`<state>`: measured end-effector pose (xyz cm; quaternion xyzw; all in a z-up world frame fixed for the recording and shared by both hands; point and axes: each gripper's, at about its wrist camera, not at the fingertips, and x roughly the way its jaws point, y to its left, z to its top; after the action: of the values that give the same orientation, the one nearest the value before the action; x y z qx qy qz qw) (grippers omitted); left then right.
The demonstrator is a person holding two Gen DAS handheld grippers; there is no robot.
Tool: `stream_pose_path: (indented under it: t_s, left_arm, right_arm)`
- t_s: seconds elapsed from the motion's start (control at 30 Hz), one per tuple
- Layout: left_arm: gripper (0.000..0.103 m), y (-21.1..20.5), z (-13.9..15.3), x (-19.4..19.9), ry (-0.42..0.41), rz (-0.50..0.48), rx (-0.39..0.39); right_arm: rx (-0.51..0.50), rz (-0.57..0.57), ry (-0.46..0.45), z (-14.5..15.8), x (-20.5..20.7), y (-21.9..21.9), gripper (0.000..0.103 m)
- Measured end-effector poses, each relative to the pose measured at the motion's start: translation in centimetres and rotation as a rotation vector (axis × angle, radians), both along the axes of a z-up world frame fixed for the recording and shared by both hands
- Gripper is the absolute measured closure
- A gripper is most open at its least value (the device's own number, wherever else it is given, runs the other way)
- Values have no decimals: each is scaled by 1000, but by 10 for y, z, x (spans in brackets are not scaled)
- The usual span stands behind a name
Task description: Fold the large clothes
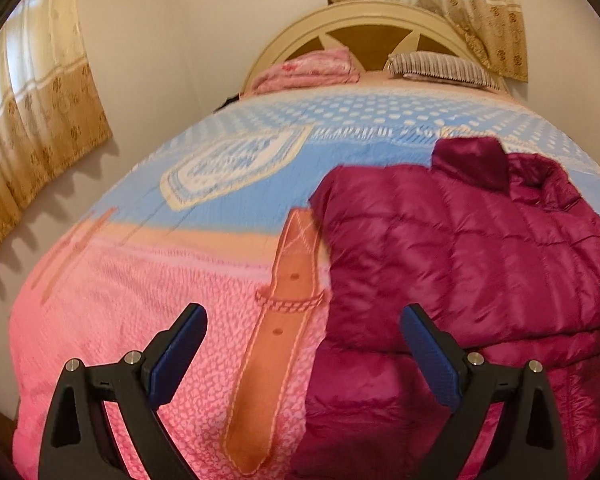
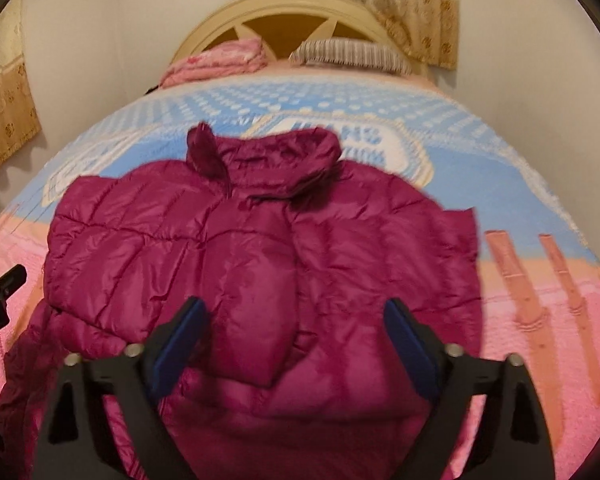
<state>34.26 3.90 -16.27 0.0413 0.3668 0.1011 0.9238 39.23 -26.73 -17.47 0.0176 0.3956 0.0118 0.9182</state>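
Observation:
A magenta quilted puffer jacket (image 2: 260, 248) lies on the bed, collar toward the headboard, its sleeves folded in over the front. In the left wrist view the jacket (image 1: 480, 260) fills the right side. My left gripper (image 1: 302, 328) is open and empty above the bedspread at the jacket's left edge; its right finger is over the jacket. My right gripper (image 2: 296, 320) is open and empty above the jacket's lower middle. The left gripper also shows at the left edge of the right wrist view (image 2: 0, 292).
The bed has a pink and blue patterned bedspread (image 1: 140, 280). A pink folded blanket (image 1: 308, 68) and a striped pillow (image 1: 440, 66) lie by the cream headboard (image 1: 360, 20). Curtains (image 1: 32, 100) hang on the left wall and behind the bed.

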Motion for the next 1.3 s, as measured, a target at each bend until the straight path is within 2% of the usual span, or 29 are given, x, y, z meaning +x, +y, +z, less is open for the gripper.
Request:
stream_pose_path:
  t_s: [0.03, 0.07, 0.13, 0.23, 0.33, 0.47, 0.5, 0.53, 0.57, 0.67, 0.7, 0.73, 0.8, 0.9, 0.97, 1.03, 1.13, 1.3]
  left_arm:
    - [5, 2, -2, 1, 10, 3, -5]
    - [5, 4, -4, 2, 17, 5, -8]
    - [5, 9, -7, 3, 33, 11, -20]
    - [5, 16, -9, 3, 41, 15, -38]
    - [5, 21, -10, 3, 51, 19, -44]
    - [5, 21, -14, 4, 66, 23, -51]
    - [5, 20, -13, 3, 71, 22, -54]
    - [5, 19, -12, 3, 72, 22, -57]
    - [5, 19, -10, 3, 69, 22, -59]
    - [5, 16, 7, 5, 35, 20, -75]
    - [5, 15, 13, 6, 22, 17, -78]
    - [5, 12, 19, 9, 9, 12, -84]
    - [5, -1, 36, 22, -16, -14, -95]
    - [5, -20, 50, 45, -16, -60, -137]
    - [5, -31, 48, 63, -6, -45, -110]
    - [5, -39, 35, 83, 10, -10, -23]
    - [5, -30, 2, 111, 55, 98, 126]
    - [5, 0, -34, 124, 111, 180, 112]
  right_arm:
    - [21, 15, 29, -5, 3, 0, 56]
    - [55, 38, 54, -8, 5, 0, 70]
    - [47, 44, 34, -5, -1, 2, 83]
    - [40, 68, 5, 6, -17, 3, 87]
    - [32, 68, -2, 13, -30, -5, 88]
    - [-15, 11, 35, -1, -28, -20, 84]
    - [-18, 6, 43, -4, -26, -22, 77]
    - [-19, -7, 41, -6, -27, -25, 61]
    - [-22, -26, 38, -5, -28, -29, 55]
    - [-11, -81, 21, 8, -36, -40, 48]
    - [-19, -119, -8, 17, -40, -45, 42]
    - [-28, -149, -38, 25, -43, -48, 40]
    - [-58, -188, -95, 44, -43, -47, 40]
    - [-63, -197, -119, 61, -31, -40, 45]
    - [-55, -192, -127, 63, -20, -35, 49]
    - [-17, -151, -115, 56, -6, -30, 57]
    - [7, -123, -73, 38, 12, -23, 57]
    - [-32, -68, -12, -1, 30, -7, 58]
